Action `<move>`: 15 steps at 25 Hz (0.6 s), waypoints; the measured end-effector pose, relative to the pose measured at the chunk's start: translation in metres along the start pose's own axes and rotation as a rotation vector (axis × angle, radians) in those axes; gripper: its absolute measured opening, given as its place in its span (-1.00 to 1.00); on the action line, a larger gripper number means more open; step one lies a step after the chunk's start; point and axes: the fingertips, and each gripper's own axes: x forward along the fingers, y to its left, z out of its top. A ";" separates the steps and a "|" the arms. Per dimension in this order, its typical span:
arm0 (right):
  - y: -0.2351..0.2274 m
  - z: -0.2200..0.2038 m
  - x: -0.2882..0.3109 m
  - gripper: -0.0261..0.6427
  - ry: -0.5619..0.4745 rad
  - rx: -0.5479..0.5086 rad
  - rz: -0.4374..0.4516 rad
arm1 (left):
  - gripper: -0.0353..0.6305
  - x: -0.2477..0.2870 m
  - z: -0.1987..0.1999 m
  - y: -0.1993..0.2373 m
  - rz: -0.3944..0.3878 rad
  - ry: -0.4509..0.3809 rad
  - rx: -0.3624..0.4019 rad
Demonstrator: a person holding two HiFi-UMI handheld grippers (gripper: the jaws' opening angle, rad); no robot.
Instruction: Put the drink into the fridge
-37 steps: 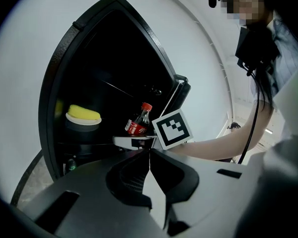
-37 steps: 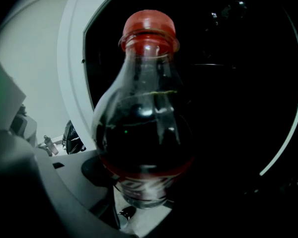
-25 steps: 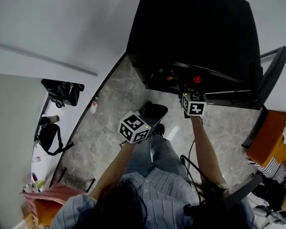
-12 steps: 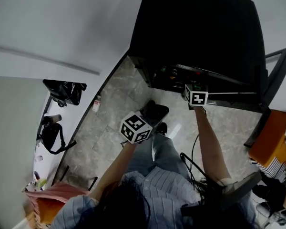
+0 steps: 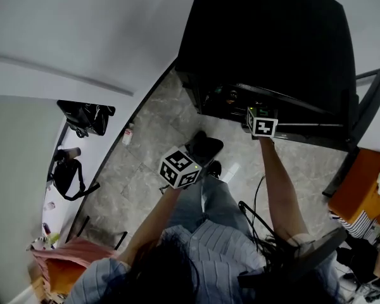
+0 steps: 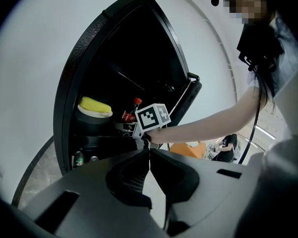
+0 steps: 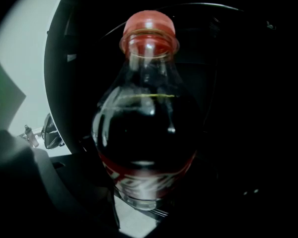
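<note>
Pinched low on its body between the right gripper's [image 5: 261,125] jaws: drink bottle [image 7: 146,133], dark liquid, red cap, red label. Held just inside the open front of the black fridge [image 5: 266,37], at about mid-height.

Left gripper [image 6: 149,158] well back from the fridge, over the person's legs, jaws pressed together on nothing.

In front of the fridge, grey marbled floor tiles [image 5: 145,170]. To its left, a plain white wall [image 5: 82,30] with black bags [image 5: 85,116] along it. To its right, the swung-open door [image 5: 367,100] and something orange [image 5: 361,182].

Only in the left gripper view: the fridge interior, with a yellow item on a white container [image 6: 94,105] beside the bottle and small bottles [image 6: 78,157] on a lower shelf. Only in the right gripper view: the label and liquid close up, all else dark. Only in the head view: floor and bags.
</note>
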 end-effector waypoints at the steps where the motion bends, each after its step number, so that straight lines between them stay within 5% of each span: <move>1: -0.001 0.001 0.001 -0.02 -0.002 0.000 0.000 | -0.87 -0.001 -0.001 0.000 0.002 0.001 -0.002; 15: -0.011 0.017 0.020 -0.02 -0.080 -0.002 0.019 | -0.87 -0.003 -0.014 0.006 0.010 0.021 -0.026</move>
